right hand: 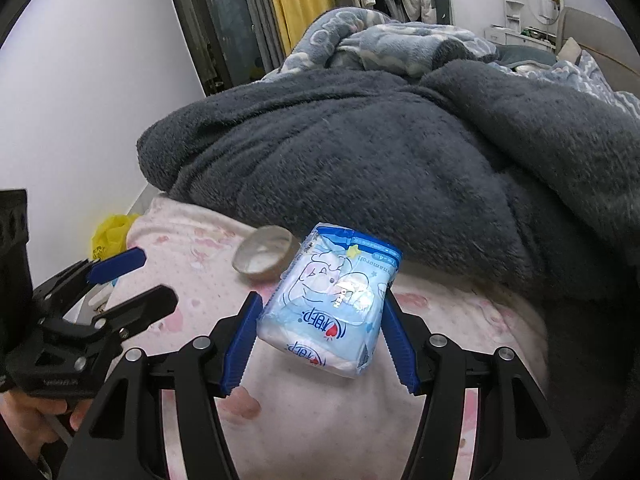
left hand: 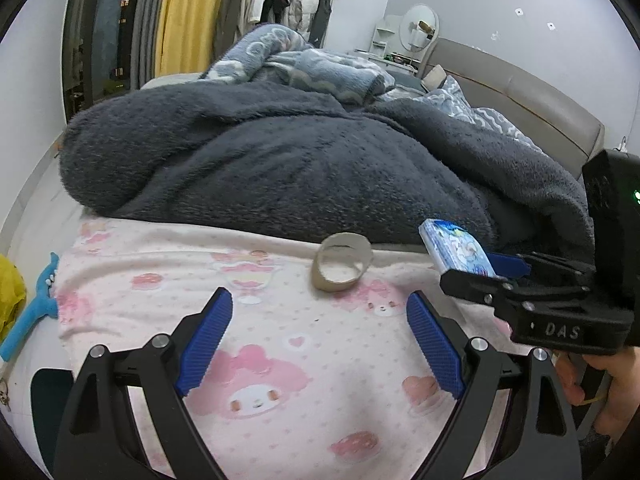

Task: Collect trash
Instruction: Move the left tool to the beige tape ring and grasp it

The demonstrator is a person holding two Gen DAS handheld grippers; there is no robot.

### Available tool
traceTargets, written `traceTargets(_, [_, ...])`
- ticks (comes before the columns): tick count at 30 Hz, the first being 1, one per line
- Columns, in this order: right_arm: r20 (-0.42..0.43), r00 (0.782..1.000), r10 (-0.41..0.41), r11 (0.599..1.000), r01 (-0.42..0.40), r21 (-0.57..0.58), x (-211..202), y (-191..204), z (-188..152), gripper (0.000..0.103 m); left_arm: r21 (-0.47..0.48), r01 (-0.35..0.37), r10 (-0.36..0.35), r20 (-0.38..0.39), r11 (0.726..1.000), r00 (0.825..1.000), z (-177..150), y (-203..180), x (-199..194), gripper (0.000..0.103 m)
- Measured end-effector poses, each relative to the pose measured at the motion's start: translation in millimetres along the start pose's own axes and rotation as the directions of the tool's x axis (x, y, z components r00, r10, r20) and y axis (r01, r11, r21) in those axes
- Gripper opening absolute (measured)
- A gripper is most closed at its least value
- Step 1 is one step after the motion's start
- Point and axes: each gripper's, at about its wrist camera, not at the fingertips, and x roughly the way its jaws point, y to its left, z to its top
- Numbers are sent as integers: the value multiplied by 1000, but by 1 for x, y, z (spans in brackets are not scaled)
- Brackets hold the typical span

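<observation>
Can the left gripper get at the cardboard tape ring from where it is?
Probably yes. The left gripper is open and empty, and the tape ring lies on the pink blanket just ahead of its fingertips with nothing between.

Right gripper (right hand: 320, 322) jaws clamp blue tissue pack (right hand: 334, 300) above pink blanket (right hand: 320, 420); tape roll (right hand: 266, 258) just behind; left gripper (right hand: 132, 280) beside.

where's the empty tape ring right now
The tape ring lies on the pink blanket by the grey blanket, just left of the tissue pack.
</observation>
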Motion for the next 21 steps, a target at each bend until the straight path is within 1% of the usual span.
traceTargets(3, [-11, 1000, 11, 1000, -11, -3, -2, -7, -5, 60, 10, 4, -4, -14, 1000, 1000, 3, -6, 11, 89])
traceTargets(8, [-20, 1000, 20, 1000, -20, -5, -6, -17, -10, 60, 53, 2, 0, -38, 999, 999, 9, -16, 31, 82])
traceTargets(13, [-17, 1000, 22, 1000, -22, 1, -11, -27, -12, 60, 92, 6, 0, -70, 996, 998, 13, -24, 52, 78])
traceTargets(17, [-17, 1000, 26, 1000, -26, 4, -15, -33, -15, 60, 82, 6, 3, -97, 997, 995, 15, -22, 65, 77])
traceTargets(21, [-21, 999, 32, 999, -32, 1, -15, -35, -16, 60, 89, -4, 14, -108, 996, 994, 17, -22, 74, 74])
